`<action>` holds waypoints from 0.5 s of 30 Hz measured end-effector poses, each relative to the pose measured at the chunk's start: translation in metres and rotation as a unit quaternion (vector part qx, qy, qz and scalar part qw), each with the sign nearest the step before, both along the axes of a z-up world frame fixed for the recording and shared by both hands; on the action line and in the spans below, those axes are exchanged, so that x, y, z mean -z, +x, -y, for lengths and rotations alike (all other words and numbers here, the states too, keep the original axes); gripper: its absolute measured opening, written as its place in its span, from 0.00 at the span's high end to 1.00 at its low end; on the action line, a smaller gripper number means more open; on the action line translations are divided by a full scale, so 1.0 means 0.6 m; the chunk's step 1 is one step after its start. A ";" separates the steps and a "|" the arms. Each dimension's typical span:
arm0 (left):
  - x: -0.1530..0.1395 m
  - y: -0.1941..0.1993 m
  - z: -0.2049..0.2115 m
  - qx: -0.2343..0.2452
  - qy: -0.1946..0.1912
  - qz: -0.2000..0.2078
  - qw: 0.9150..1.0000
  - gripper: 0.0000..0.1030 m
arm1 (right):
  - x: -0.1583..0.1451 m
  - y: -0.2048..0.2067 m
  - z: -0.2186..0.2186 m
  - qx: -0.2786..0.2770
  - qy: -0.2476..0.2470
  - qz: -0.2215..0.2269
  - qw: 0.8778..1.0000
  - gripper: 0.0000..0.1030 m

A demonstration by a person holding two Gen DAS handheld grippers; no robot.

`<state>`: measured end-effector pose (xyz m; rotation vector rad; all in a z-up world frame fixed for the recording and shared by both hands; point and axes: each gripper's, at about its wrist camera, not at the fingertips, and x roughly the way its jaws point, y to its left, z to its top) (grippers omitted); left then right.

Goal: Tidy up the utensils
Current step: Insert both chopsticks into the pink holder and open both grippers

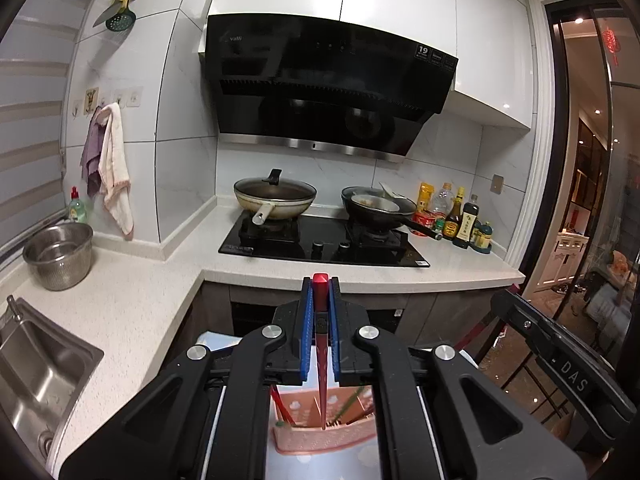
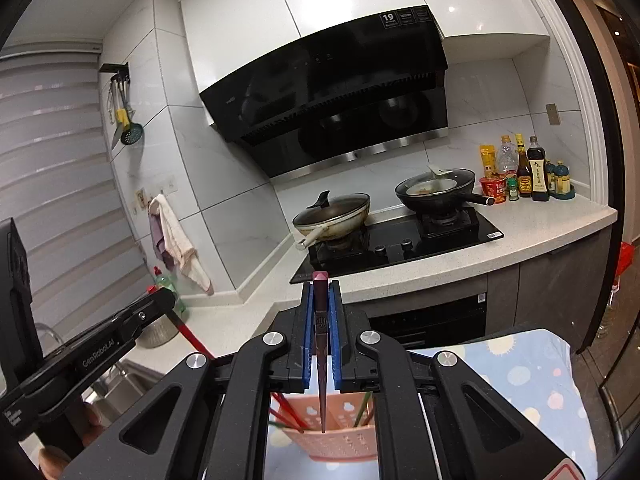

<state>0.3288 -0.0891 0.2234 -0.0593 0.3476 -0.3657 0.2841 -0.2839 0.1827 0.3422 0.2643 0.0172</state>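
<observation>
My left gripper point(image 1: 320, 292) is shut on a red chopstick point(image 1: 321, 344) that runs between its blue pads, its thin tip hanging over a pink perforated utensil holder point(image 1: 324, 436) below. Several red and green chopsticks stand in that holder. My right gripper point(image 2: 321, 292) is shut on a dark maroon chopstick point(image 2: 321, 344), tip over the same pink holder point(image 2: 340, 436). The other gripper shows at the right edge point(image 1: 560, 356) of the left wrist view, and at the left edge point(image 2: 100, 344) of the right wrist view with its red chopstick point(image 2: 192, 336).
A white counter point(image 1: 132, 304) holds a steel pot point(image 1: 59, 254) and a sink point(image 1: 36, 372) at left. Two pans sit on the black hob point(image 1: 324, 240), with sauce bottles point(image 1: 460, 216) to the right. The holder rests on a patterned blue cloth point(image 2: 528, 384).
</observation>
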 end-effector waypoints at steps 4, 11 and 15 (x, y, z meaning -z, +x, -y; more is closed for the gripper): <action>0.015 0.033 0.005 -0.002 0.005 0.000 1.000 0.93 | 0.020 0.037 0.008 0.006 0.011 -0.014 1.000 0.93; 0.062 0.077 0.006 -0.004 0.007 -0.031 0.999 0.93 | 0.079 0.077 0.006 0.000 0.010 -0.058 0.998 0.93; 0.091 0.091 0.011 -0.002 0.011 -0.051 0.999 0.93 | 0.105 0.090 0.001 -0.004 0.008 -0.077 0.997 0.93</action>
